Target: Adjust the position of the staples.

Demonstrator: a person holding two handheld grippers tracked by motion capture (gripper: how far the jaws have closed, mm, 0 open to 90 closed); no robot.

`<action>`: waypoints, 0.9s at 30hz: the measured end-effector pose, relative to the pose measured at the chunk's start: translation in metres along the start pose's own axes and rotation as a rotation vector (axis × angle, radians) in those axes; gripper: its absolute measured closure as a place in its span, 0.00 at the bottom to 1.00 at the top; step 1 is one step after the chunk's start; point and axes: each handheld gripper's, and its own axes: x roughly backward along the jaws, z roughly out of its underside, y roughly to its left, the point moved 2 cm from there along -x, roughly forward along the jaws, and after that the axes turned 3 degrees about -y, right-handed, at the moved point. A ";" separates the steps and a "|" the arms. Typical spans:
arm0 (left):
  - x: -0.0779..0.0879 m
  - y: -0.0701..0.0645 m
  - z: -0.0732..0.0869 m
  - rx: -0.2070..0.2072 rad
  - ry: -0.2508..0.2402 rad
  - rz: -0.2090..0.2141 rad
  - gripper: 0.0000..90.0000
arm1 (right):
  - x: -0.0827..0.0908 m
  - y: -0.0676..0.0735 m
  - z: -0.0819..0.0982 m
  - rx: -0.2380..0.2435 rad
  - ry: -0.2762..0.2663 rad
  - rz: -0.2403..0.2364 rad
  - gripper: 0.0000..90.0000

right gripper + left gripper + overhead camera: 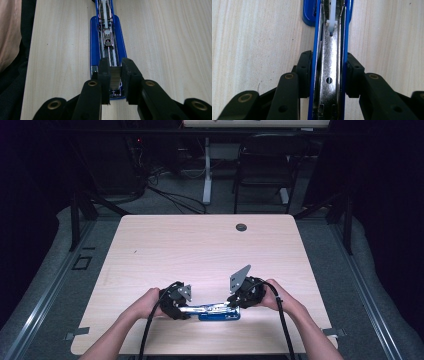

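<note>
- The tabletop [200, 245], pale wood grain, carries everything; a small dark round grommet [241, 227] sits near its far edge, a little right of centre, well apart from the work.
- The person's two forearms come in from the near edge, left hand [145, 303] and right hand [277, 297] each wrapped round a gripper, facing one another close to the near edge.
- Between them lies the stapler [215, 312], blue, opened out flat with its shiny metal channel up, lengthwise along the near edge, about midway between the left and right edges.
- Left gripper [329, 75]: here in the left gripper view the jaws are narrowed right onto the stapler's blue sides, one pad pressing each flank, the metal staple channel [329, 80] running straight up between them to a white plastic pusher [332, 15].
- Right gripper [115, 75]: in the right gripper view the jaws are pinched in on a silvery strip of staples [115, 77], held just over the end of the stapler's blue base, above the open channel.
- Each gripper trails a black cable [282, 320] back toward the near edge, and the right one wears a grey three-cornered plate [240, 277] tilted upward.
</note>
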 end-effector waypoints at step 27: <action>0.000 0.000 0.000 -0.001 0.002 0.002 0.71 | -0.025 -0.002 -0.004 0.001 0.156 -0.023 0.82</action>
